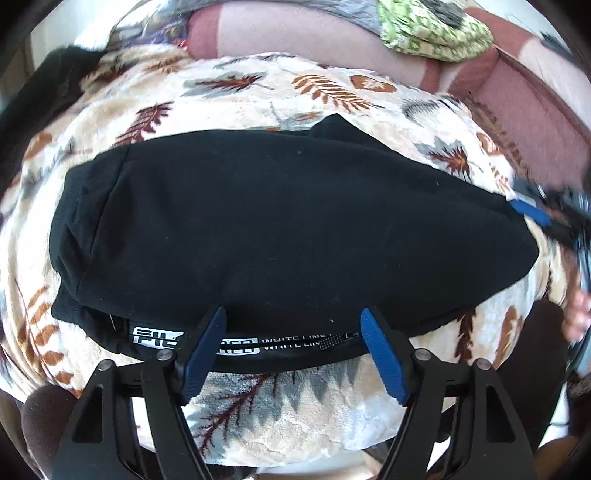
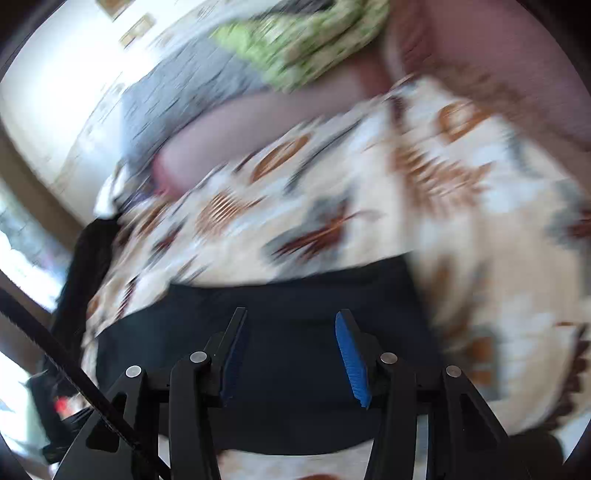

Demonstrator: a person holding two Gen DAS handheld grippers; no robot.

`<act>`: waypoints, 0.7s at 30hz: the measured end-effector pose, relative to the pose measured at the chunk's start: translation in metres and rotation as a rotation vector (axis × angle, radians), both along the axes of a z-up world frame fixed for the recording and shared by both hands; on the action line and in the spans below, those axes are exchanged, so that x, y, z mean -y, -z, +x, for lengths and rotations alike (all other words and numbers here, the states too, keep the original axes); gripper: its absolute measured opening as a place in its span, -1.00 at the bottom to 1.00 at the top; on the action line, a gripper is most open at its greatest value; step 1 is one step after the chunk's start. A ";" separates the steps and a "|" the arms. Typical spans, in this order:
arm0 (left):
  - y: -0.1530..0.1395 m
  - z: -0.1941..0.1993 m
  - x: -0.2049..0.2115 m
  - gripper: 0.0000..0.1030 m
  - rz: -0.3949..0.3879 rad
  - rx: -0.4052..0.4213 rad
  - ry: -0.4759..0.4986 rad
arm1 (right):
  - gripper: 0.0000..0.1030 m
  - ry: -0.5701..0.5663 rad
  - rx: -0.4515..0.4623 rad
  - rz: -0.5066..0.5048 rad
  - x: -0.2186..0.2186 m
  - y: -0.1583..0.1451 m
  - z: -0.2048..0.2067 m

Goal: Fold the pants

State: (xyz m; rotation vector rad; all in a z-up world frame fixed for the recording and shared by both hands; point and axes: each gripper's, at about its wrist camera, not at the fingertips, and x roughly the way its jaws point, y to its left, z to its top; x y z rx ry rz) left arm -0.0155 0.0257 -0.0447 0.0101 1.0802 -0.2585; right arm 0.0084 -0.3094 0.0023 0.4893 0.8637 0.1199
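Note:
The black pants (image 1: 277,221) lie folded into a wide flat bundle on a leaf-print blanket (image 1: 240,92). Their waistband (image 1: 288,341), with white lettering, is on the near edge. My left gripper (image 1: 292,314) hovers over that waistband with its blue pads wide apart and nothing pinched between them. My right gripper (image 1: 535,214) shows at the pants' right end in the left wrist view. The right wrist view is blurred. In it the right gripper (image 2: 291,314) stands open above the black pants (image 2: 332,280), with no cloth caught between its fingers.
A pinkish-brown sofa back (image 1: 314,37) rises behind the blanket (image 2: 443,184), with a green patterned cloth (image 1: 432,29) and a grey cloth (image 2: 192,85) on it. Another black garment (image 1: 48,85) lies at far left. A person's hand (image 1: 578,310) shows at the right edge.

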 end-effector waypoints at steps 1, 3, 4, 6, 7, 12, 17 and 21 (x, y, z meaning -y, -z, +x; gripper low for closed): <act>0.001 -0.001 0.002 0.55 0.014 0.007 0.009 | 0.02 -0.048 -0.008 0.015 -0.013 0.002 0.008; 0.004 -0.005 0.009 0.59 0.059 0.035 0.027 | 0.02 -0.148 -0.008 0.016 -0.042 0.001 0.028; 0.005 -0.006 0.011 0.62 0.070 0.043 0.032 | 0.02 -0.202 0.000 -0.008 -0.059 -0.002 0.041; 0.007 -0.009 0.014 0.67 0.081 0.060 0.039 | 0.02 -0.273 0.028 -0.093 -0.090 -0.006 0.065; 0.008 -0.011 0.014 0.70 0.080 0.068 0.041 | 0.02 -0.318 0.039 -0.134 -0.106 -0.007 0.078; 0.009 -0.016 0.011 0.72 0.059 0.099 0.046 | 0.01 -0.541 0.027 -0.310 -0.183 0.006 0.143; 0.001 -0.019 -0.003 0.72 -0.051 0.098 0.026 | -0.93 -0.665 -0.070 -0.409 -0.216 0.035 0.173; -0.010 -0.018 -0.013 0.72 -0.092 0.126 -0.001 | -0.95 -0.595 -0.090 -0.474 -0.214 0.040 0.185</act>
